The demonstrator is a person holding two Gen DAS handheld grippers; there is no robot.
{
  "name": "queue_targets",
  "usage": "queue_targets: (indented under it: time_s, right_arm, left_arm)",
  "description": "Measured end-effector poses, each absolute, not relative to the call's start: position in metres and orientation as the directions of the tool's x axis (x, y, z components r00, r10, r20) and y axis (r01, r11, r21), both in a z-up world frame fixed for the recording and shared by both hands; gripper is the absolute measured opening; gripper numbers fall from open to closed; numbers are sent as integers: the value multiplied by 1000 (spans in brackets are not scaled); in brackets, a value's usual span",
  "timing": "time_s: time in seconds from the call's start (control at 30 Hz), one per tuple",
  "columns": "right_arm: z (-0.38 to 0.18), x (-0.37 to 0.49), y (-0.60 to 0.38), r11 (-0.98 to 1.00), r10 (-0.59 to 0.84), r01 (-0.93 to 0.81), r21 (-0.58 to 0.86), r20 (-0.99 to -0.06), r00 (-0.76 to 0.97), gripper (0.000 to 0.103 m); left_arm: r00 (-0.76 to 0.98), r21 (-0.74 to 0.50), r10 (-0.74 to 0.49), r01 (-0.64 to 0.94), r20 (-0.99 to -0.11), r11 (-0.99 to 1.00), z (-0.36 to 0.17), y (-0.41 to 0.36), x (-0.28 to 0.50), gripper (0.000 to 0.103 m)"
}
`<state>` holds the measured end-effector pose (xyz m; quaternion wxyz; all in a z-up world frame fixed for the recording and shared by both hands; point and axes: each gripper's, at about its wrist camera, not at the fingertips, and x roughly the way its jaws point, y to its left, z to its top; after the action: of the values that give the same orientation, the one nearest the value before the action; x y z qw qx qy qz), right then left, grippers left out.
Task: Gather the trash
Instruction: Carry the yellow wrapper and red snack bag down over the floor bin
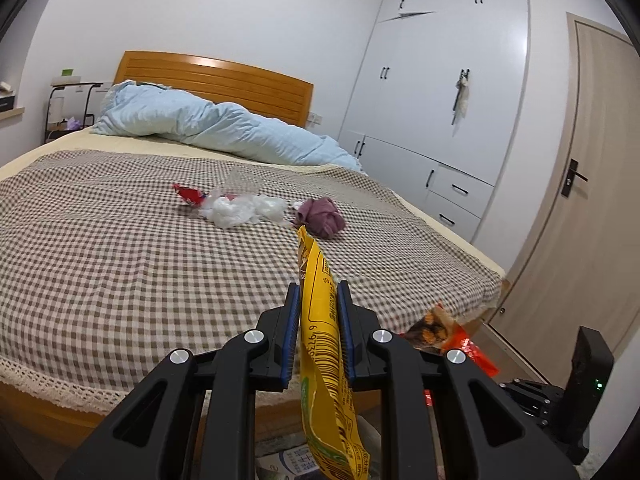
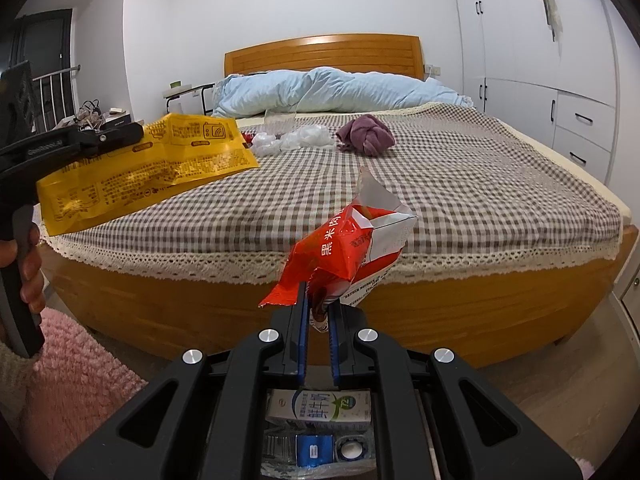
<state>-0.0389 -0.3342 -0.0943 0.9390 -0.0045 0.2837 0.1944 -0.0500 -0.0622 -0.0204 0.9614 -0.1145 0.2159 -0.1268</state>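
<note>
Two wrappers gripped: left tongs [image 1: 318,322] pinch yellow wrapper [image 1: 320,344]; right tongs [image 2: 319,314] pinch red wrapper [image 2: 344,256].

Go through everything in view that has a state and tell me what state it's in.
Left hand-held gripper: shut on yellow wrapper.
Right hand-held gripper: shut on red wrapper, torn open.
Blue duvet: bunched by the headboard.
Purple cloth: crumpled on the bed.
White plastic: crumpled on the bed.
</note>
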Motion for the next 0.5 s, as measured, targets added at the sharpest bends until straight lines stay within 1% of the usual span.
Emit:
queue_targets:
  time_s: [0.27, 0.5]
  right_arm:
    - [-105, -50, -337, 923, 364, -368, 111, -559, 745, 9]
    - [-112, -59, -338, 923, 363, -366, 118, -581, 729, 9]
  left_arm:
    - [860, -270, -331, 237, -389, 933, -21, -73, -66, 16]
    - [840, -276, -356, 258, -411, 926, -30, -79, -75, 16]
